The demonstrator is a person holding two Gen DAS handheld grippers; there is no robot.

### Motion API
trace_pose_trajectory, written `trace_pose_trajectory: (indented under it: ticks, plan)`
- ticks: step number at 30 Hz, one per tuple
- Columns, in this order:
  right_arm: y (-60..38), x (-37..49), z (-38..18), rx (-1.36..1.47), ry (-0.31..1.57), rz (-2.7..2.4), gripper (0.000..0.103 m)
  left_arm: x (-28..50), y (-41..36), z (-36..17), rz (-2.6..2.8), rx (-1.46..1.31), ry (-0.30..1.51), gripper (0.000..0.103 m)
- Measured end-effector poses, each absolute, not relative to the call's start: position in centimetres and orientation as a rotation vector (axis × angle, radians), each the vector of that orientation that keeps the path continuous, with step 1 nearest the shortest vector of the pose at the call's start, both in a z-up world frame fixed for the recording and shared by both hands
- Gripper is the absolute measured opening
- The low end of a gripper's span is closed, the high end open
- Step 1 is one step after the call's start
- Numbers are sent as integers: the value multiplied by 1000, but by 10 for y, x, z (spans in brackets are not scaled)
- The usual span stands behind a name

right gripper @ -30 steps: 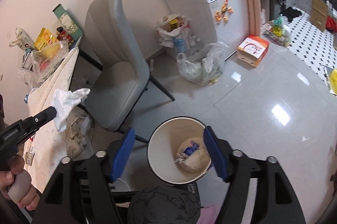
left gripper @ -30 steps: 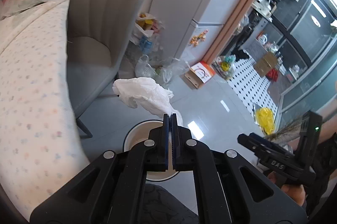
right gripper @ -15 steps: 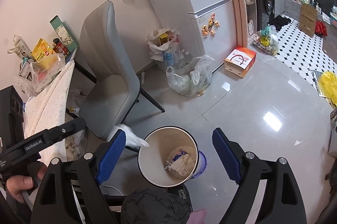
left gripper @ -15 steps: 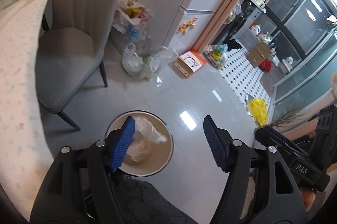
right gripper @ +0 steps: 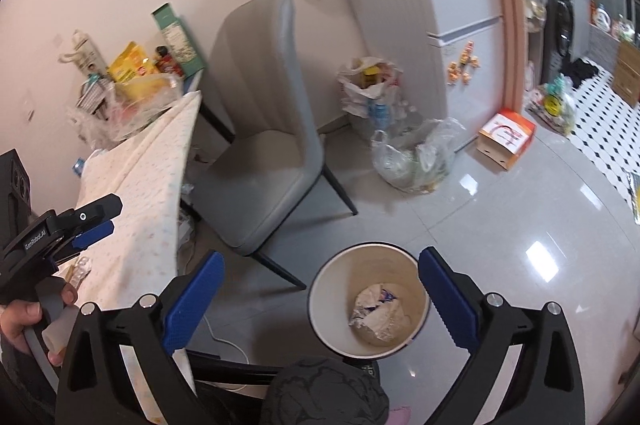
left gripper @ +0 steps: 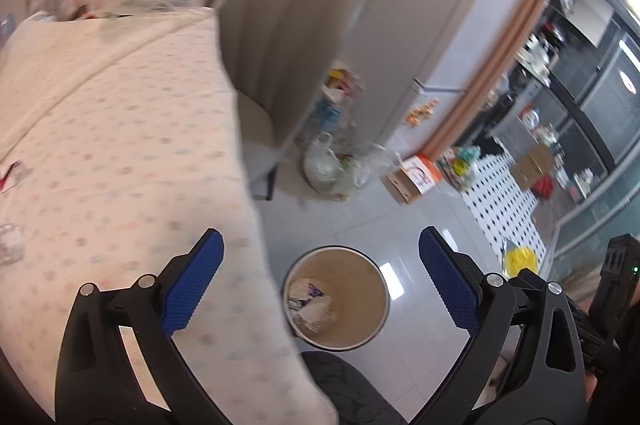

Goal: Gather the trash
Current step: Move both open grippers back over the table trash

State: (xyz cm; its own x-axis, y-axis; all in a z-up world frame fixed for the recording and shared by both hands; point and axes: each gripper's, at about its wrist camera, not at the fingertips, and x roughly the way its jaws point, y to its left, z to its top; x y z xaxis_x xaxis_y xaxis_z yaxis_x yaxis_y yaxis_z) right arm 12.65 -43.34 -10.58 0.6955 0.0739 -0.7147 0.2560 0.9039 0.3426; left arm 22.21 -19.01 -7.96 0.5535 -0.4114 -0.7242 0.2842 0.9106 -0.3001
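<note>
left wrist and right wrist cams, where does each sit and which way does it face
Left wrist: on the left gripper, above the floral-cloth table edge, facing down at the round beige trash bin; open blue-padded fingers show.
Right wrist: on the right gripper, facing down at the bin; the left gripper and hand show.
Both share the bin, grey padded chair, table.

Only one legible marking: "GenRobot.AI", white lettering along the black body of the left gripper (right gripper: 86, 221), seen from the right wrist view. Package labels, fridge magnets and floor-box print too blurred to read.
</note>
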Motion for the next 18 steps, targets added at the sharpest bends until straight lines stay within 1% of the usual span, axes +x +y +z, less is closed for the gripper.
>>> trace_pose_trajectory:
  ticks: [10, 18]
  plan:
    - [-361, 162, -94, 380, 814, 39, 95, 211, -69, -69, -188, -252, 816, 97]
    - [-310, 181, -82, 295, 843, 103, 95, 202, 6, -67, -64, -320, 775, 97]
